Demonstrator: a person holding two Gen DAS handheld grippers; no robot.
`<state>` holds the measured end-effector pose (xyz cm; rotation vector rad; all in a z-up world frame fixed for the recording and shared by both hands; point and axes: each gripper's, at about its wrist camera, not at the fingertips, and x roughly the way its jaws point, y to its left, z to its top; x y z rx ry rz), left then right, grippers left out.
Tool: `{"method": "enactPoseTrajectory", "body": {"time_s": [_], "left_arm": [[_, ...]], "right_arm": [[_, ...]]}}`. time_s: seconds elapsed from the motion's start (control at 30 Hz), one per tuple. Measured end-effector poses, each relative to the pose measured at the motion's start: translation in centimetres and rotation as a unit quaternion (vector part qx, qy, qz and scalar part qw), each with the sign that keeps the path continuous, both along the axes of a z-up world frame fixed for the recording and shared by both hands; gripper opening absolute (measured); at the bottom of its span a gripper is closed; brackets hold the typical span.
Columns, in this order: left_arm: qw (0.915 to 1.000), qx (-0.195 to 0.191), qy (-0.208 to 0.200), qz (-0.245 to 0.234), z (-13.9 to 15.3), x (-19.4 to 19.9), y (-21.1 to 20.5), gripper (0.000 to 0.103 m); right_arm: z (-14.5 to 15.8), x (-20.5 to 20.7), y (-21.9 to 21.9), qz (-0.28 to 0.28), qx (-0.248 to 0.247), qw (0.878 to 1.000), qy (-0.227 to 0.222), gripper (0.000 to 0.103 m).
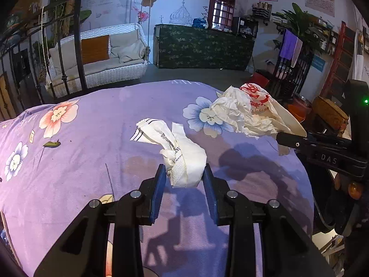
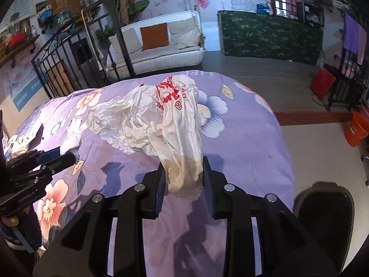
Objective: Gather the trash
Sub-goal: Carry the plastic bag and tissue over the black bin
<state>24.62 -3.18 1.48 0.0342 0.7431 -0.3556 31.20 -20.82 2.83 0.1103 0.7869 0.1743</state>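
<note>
My left gripper [image 1: 184, 175] pinches a crumpled wrapper [image 1: 177, 152] above the purple bedspread [image 1: 92, 157]; my right gripper [image 2: 184, 173] clamps the plastic bag [image 2: 161, 120] over it. Either thin grip could slip mid-carry.

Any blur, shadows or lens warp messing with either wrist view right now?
Left wrist: sharp; hard shadows on the purple floral bedsheet under the crumpled white printed wrapper; edges bow.
Right wrist: the white red-printed plastic bag is clear; the sheet smears near the bottom; corners go black.
</note>
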Motion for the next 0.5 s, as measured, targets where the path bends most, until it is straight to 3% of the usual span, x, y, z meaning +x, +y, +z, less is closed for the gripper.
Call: {"method": "enactPoseTrajectory", "body": {"time_s": [0.27,0.5], "left_arm": [[0.9990,-0.007,-0.004,-0.045,0.0,-2.8,-4.5,0.033],[0.9954,-0.016,-0.007,-0.094,0.2,-4.3,-8.4,0.033]], "right_arm": [[-0.3,-6.1,-5.7,-0.081,0.019,0.996,-0.012,0.030],[-1.5,-11.1,-11.7,-0.178,0.039,0.983,-0.006,0.030]]}}
